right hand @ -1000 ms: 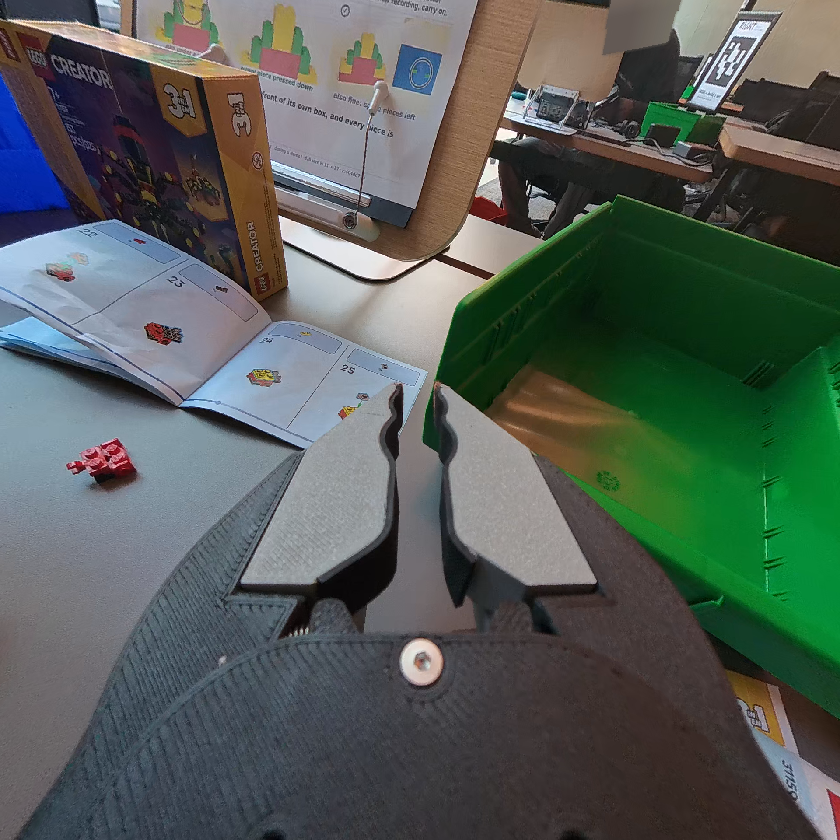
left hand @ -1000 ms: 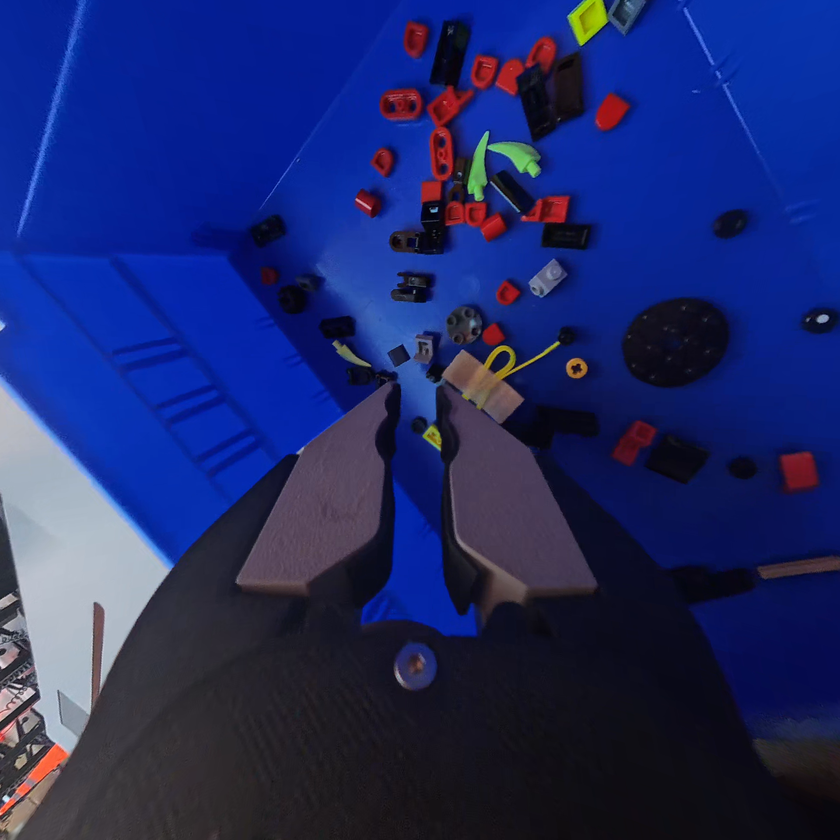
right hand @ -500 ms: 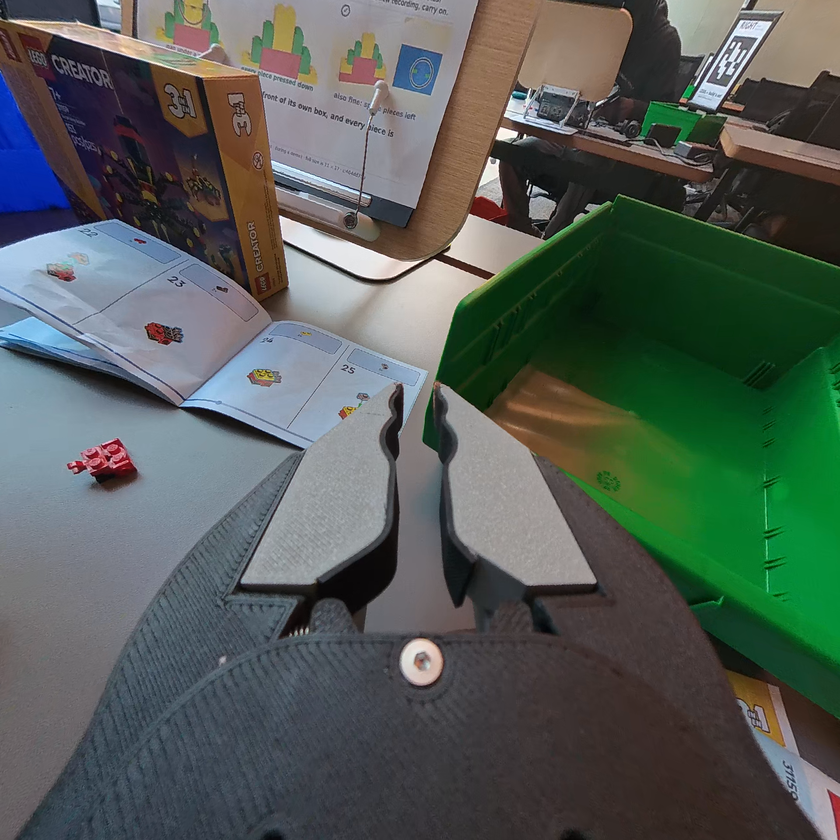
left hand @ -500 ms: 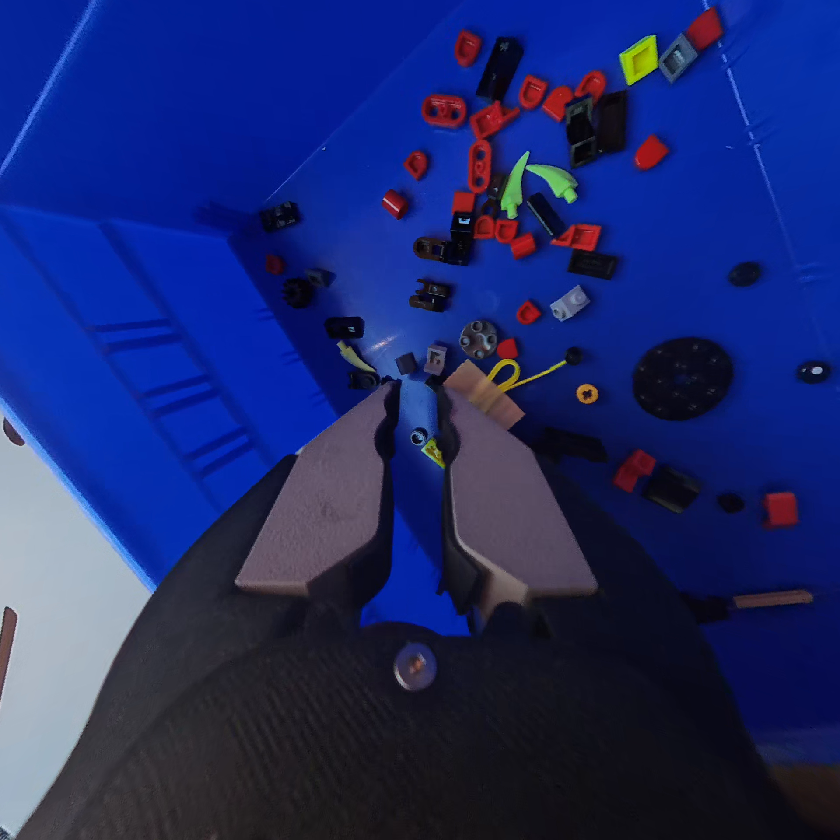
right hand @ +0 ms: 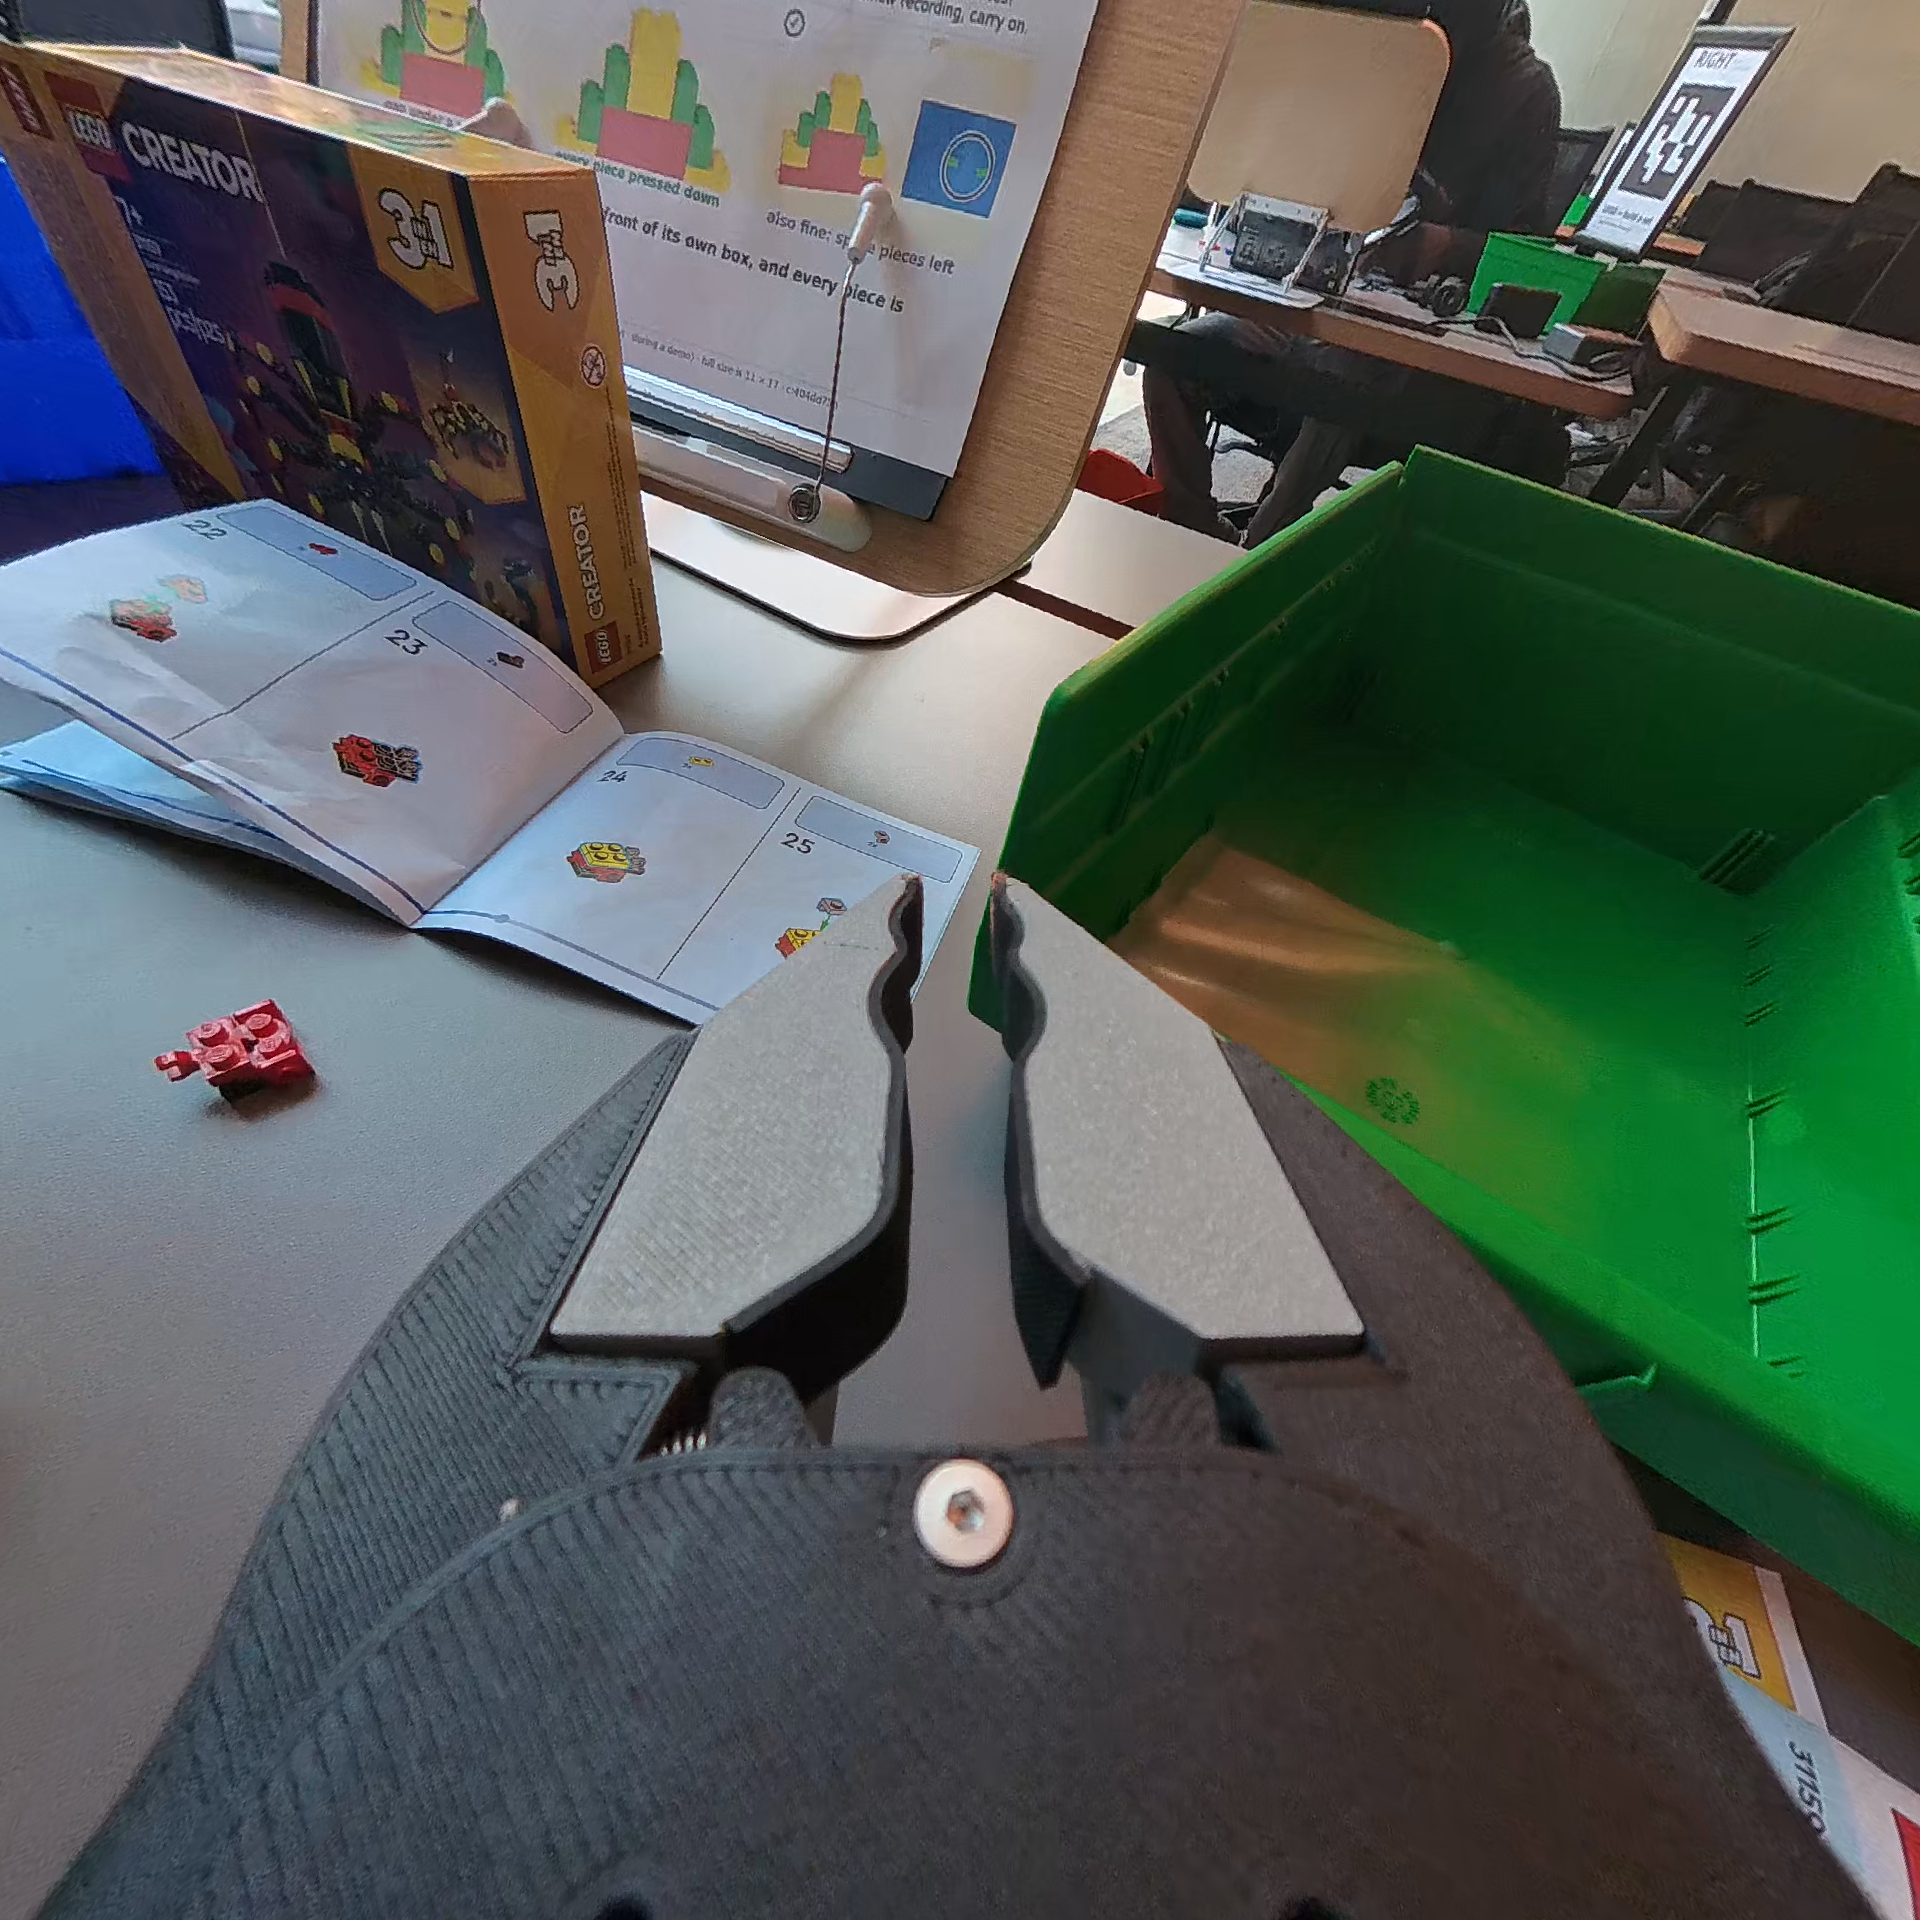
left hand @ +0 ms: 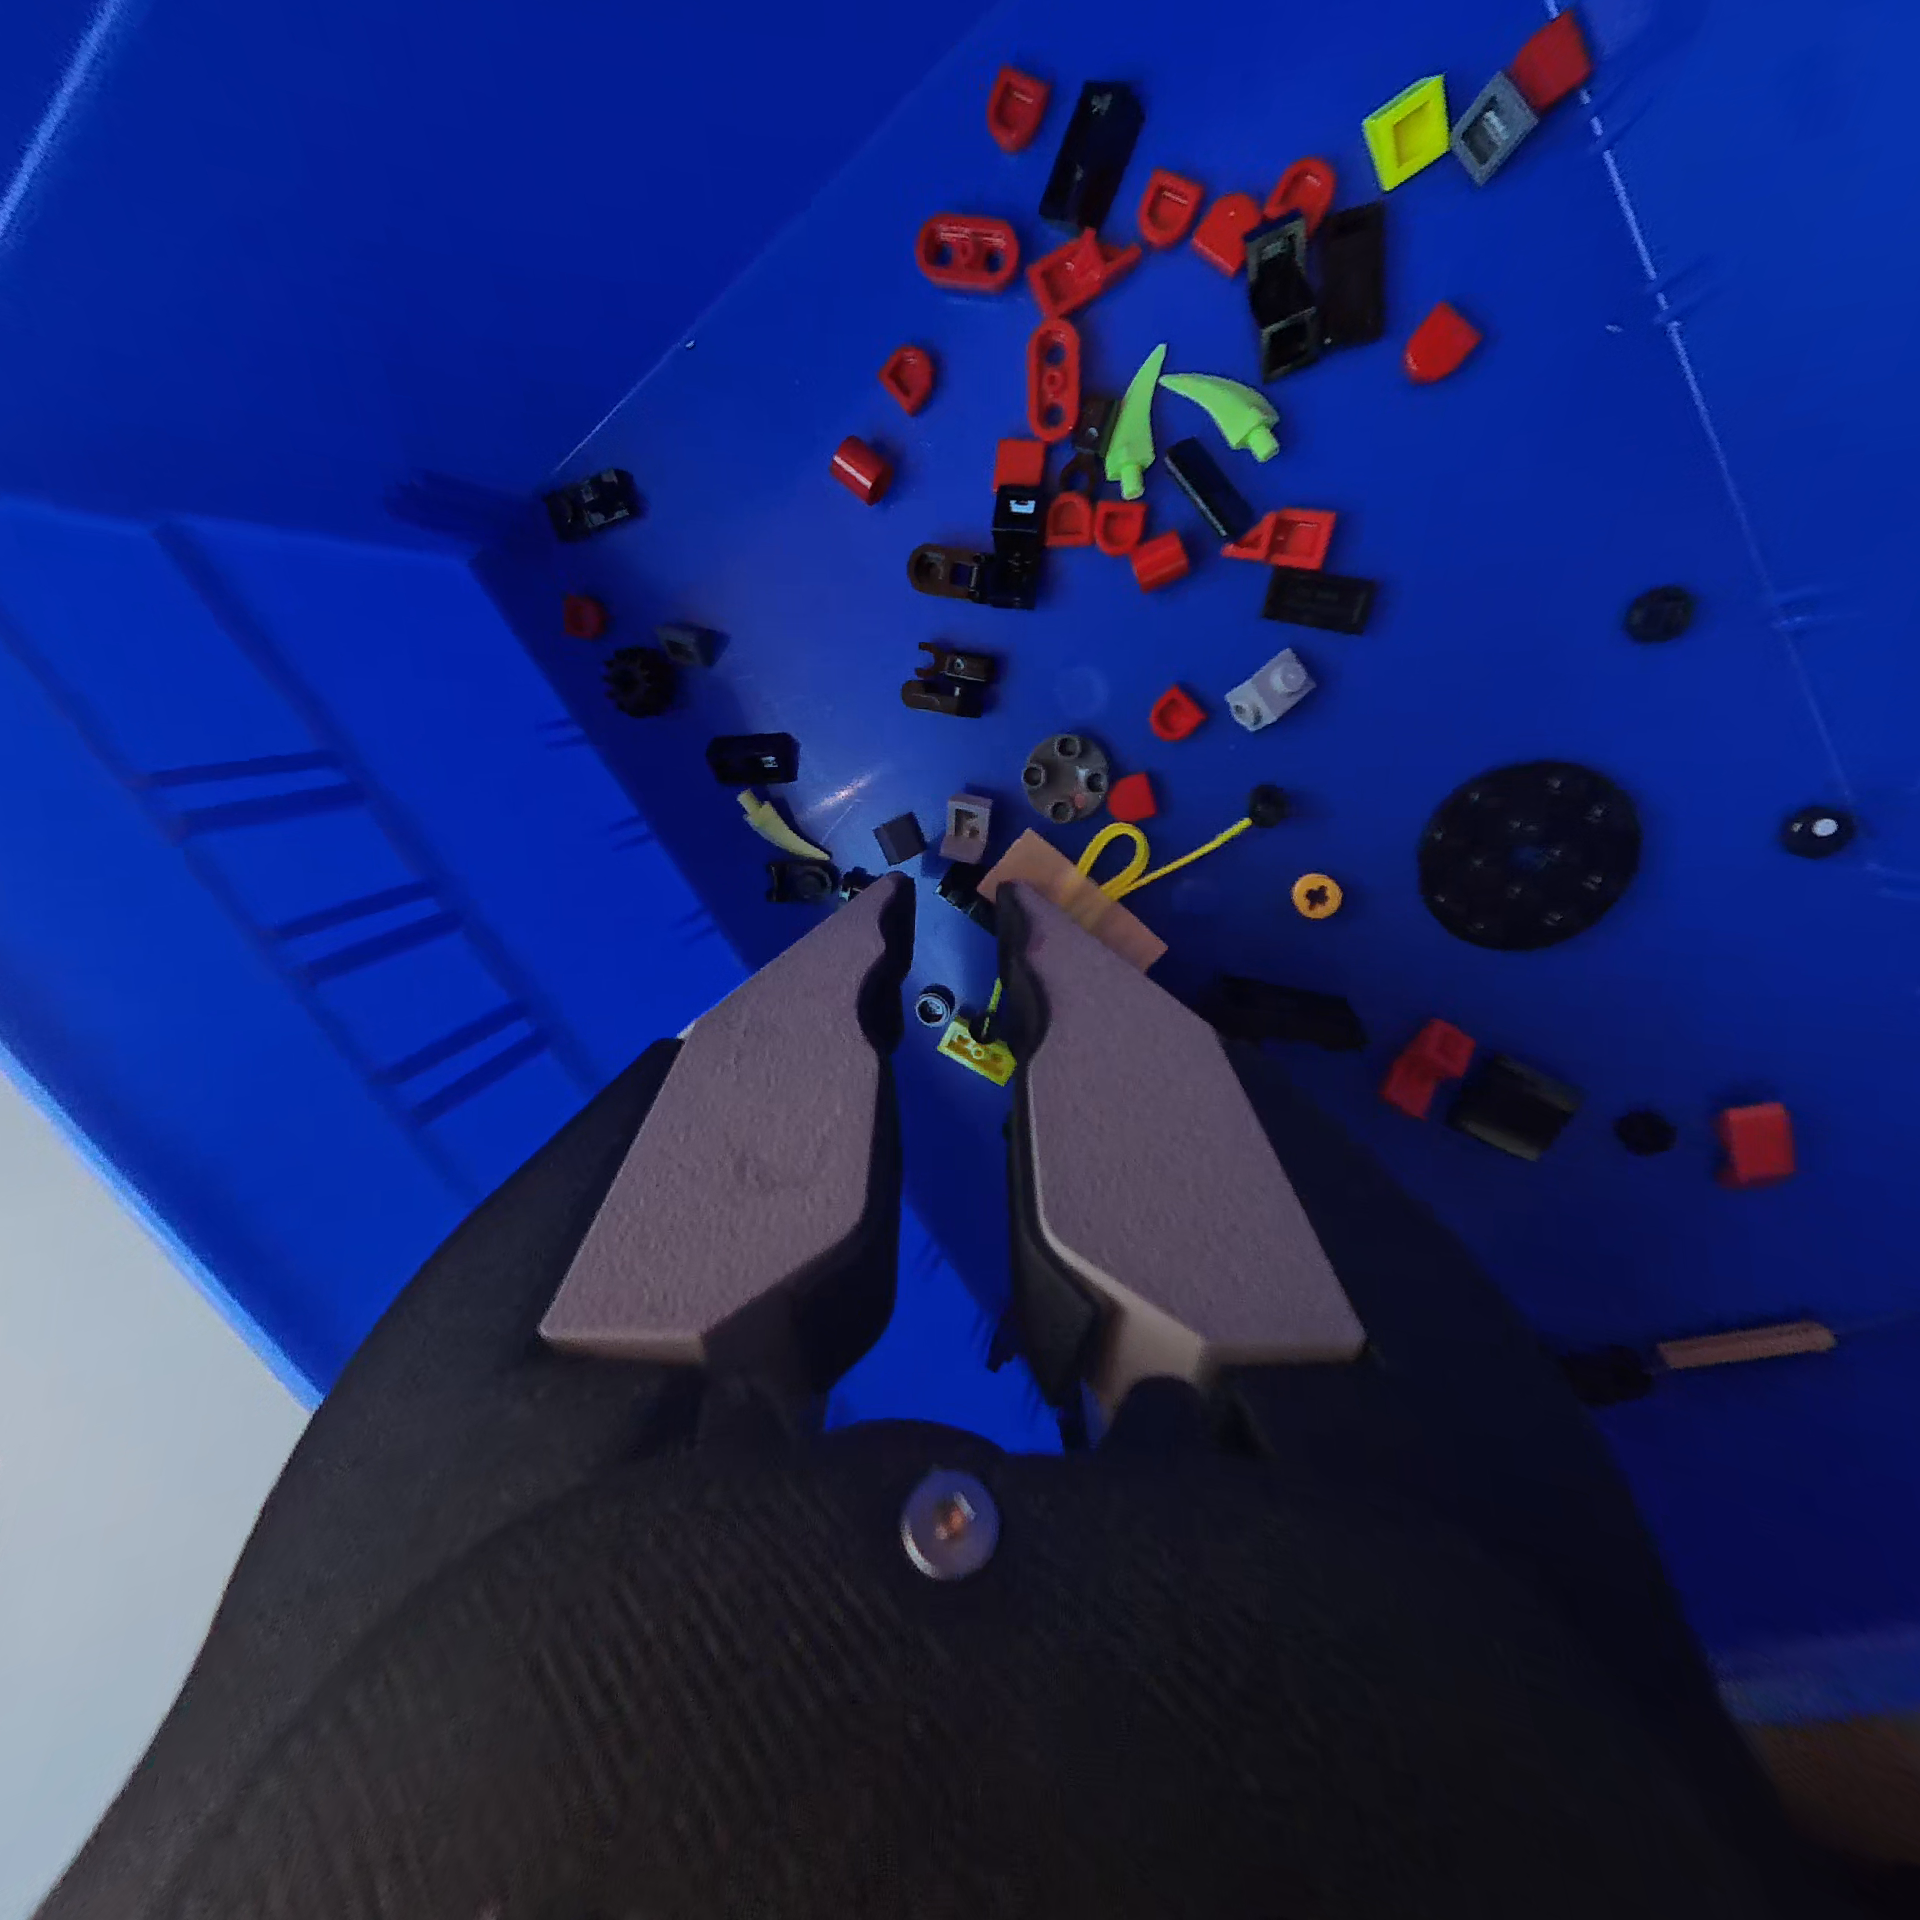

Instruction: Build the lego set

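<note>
In the left wrist view, my left gripper (left hand: 951, 899) hangs inside a blue bin (left hand: 312, 312) over several loose lego pieces, mostly red and black. It is open by a narrow gap and empty. A small yellow plate (left hand: 977, 1051) and a tiny round stud (left hand: 935, 1006) lie on the floor between the fingers. A tan tile with a yellow string (left hand: 1091, 899) lies at the right fingertip. In the right wrist view, my right gripper (right hand: 954, 883) is narrowly open and empty above the grey table (right hand: 208, 1299). A small red lego assembly (right hand: 241, 1049) sits on the table to its left.
The open instruction booklet (right hand: 416, 748) and the lego box (right hand: 343, 343) lie beyond the red assembly. An empty green bin (right hand: 1558, 935) stands at the right. A wooden board with a poster (right hand: 831, 208) stands behind. A black round plate (left hand: 1527, 854) lies in the blue bin. Across from one pair of fingers to the other is roughly 60 cm.
My left gripper has shifted a little over the bin floor, so the yellow plate and the round stud now show between its fingers. The right gripper has not moved.
</note>
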The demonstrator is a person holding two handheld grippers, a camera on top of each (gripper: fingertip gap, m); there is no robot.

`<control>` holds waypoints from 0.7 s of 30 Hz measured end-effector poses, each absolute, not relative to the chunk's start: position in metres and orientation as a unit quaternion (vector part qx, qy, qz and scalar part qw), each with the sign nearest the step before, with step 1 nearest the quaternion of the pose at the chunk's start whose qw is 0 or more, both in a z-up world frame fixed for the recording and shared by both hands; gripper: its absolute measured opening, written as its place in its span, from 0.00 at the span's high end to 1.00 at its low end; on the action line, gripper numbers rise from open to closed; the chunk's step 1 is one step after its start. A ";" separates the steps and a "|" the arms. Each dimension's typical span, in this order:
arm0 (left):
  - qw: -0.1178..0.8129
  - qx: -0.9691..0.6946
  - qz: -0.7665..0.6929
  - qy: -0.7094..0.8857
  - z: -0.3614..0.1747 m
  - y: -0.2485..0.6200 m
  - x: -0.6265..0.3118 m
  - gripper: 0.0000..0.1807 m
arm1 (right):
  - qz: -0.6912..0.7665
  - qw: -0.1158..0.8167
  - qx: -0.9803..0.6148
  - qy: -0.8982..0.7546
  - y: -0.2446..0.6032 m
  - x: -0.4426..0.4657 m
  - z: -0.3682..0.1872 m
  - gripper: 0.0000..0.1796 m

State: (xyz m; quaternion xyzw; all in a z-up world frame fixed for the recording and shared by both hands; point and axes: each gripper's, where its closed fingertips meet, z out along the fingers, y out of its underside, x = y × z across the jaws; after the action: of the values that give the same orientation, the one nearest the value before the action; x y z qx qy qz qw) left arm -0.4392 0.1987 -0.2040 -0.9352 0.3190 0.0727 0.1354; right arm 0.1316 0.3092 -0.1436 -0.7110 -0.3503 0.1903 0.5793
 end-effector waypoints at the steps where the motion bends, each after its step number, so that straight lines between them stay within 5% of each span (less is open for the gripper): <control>1: 0.136 -0.935 0.073 0.319 -0.204 0.199 -0.439 0.93 | 0.190 0.579 -0.711 -0.350 0.309 0.132 -0.144 0.95; 21: 0.135 -0.938 0.068 0.313 -0.205 0.200 -0.442 0.98 | 0.191 0.579 -0.710 -0.352 0.309 0.131 -0.144 0.95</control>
State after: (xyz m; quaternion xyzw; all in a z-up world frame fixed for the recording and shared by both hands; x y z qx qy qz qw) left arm -0.4416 0.1999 -0.2053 -0.9377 0.3130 0.0685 0.1345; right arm 0.1310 0.3088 -0.1436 -0.7104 -0.3518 0.1908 0.5790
